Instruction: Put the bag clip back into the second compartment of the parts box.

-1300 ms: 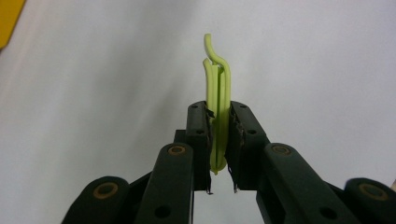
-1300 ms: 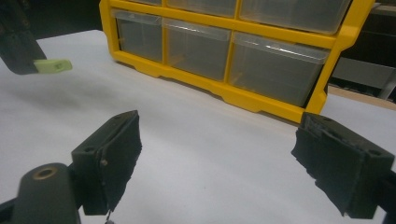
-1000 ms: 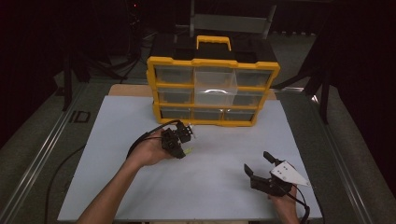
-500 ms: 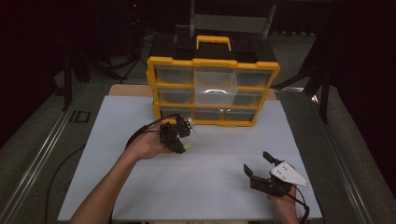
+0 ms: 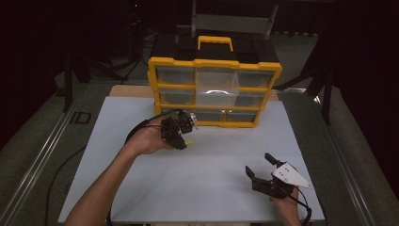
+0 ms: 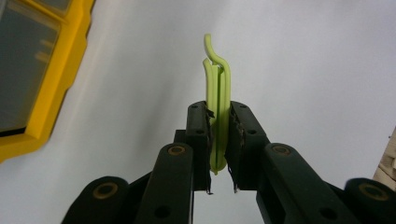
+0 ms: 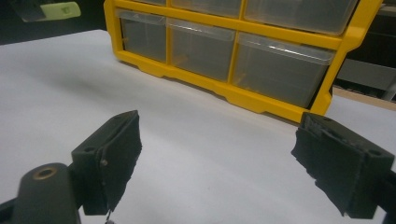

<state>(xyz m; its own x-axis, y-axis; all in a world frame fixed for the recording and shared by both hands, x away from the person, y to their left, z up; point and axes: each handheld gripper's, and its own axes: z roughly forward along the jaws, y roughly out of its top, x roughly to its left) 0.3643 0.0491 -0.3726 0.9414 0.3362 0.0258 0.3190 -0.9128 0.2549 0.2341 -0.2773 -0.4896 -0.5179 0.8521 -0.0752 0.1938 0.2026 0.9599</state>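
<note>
The left gripper (image 6: 218,140) is gripping a green clip (image 6: 216,100) just before the yellow drawer cabinet (image 5: 214,89); it probably awaits a drawer. The right gripper (image 7: 229,172) is idling near the cabinet, fingers wide.

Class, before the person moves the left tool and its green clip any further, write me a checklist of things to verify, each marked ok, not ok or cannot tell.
1. Left tool grips the slim lime-green plastic clip: ok, jaws closed on its lower part, the hooked end sticking out beyond them.
2. Clip sits straight between the jaws: ok in the left gripper view.
3. Right tool free to help: ok, jaws wide apart, nothing between them.
4. A drawer in the yellow-framed organiser with clear plastic drawers is open to take the clip: not ok, all visible drawers look shut.
5. White tabletop between the tools free of obstacles: ok.
6. Contents of the drawers: cannot tell.
</note>
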